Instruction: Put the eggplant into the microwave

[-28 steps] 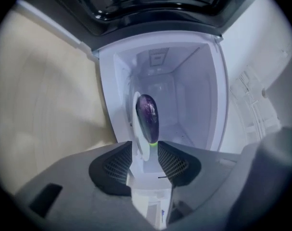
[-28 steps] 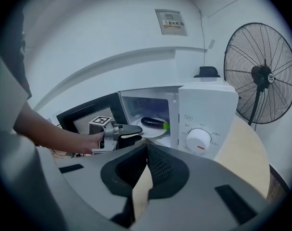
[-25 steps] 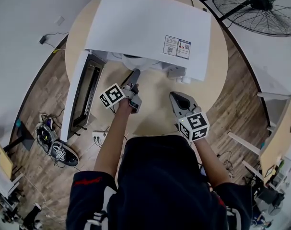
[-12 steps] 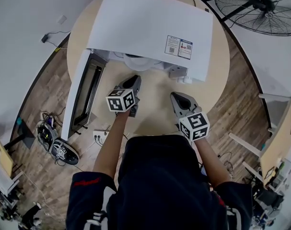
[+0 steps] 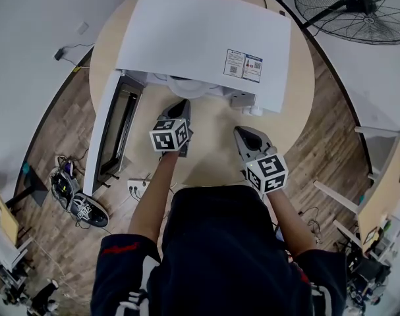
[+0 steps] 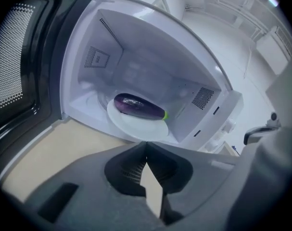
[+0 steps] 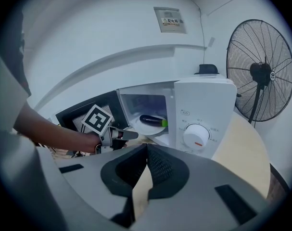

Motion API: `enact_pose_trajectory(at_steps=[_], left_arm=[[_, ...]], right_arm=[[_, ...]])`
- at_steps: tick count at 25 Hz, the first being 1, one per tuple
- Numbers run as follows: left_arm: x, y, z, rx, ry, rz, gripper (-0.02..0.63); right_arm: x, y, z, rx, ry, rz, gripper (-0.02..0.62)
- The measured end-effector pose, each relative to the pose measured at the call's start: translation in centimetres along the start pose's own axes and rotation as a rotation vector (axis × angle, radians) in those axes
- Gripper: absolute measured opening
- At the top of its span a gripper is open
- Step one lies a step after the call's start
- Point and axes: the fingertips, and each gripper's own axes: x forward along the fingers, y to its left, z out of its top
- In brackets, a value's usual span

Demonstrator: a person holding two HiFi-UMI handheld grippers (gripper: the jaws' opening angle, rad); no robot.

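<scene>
- The eggplant (image 6: 138, 106) lies on a white plate (image 6: 129, 128) inside the microwave (image 6: 136, 57), and the door (image 6: 18, 57) is open.
- The left gripper (image 6: 146, 148) has just closed its jaws on nothing.
- The right gripper (image 7: 146, 148) is also closed and empty.
- Risk: the left tip sits near the opening and could bump the plate.

left gripper (image 5: 182, 104), right gripper (image 5: 240, 132): grey | marker cubes (image 5: 170, 135): black-white | top (image 5: 232, 249): dark, short-sleeved, red-white trim
</scene>
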Motion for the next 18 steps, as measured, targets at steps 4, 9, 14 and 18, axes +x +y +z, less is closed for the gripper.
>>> enact_pose_trajectory(at_steps=[4, 9, 14, 18], left_arm=[[0.4, 0.1, 0.2, 0.004, 0.007, 0.004, 0.017], [1.1, 0.4, 0.5, -0.004, 0.008, 0.006, 0.017], [1.9, 0.6, 1.0, -0.011, 0.01, 0.007, 0.017], [2.4, 0.8, 1.4, -0.018, 0.008, 0.006, 0.017]], right_arm=[[0.1, -0.1, 0.0, 0.002, 0.001, 0.001, 0.011], [0.3, -0.1, -0.1, 0.005, 0.005, 0.002, 0.011], [0.5, -0.3, -0.1, 0.008, 0.007, -0.001, 0.011], [0.5, -0.4, 0.0, 0.009, 0.008, -0.004, 0.011]])
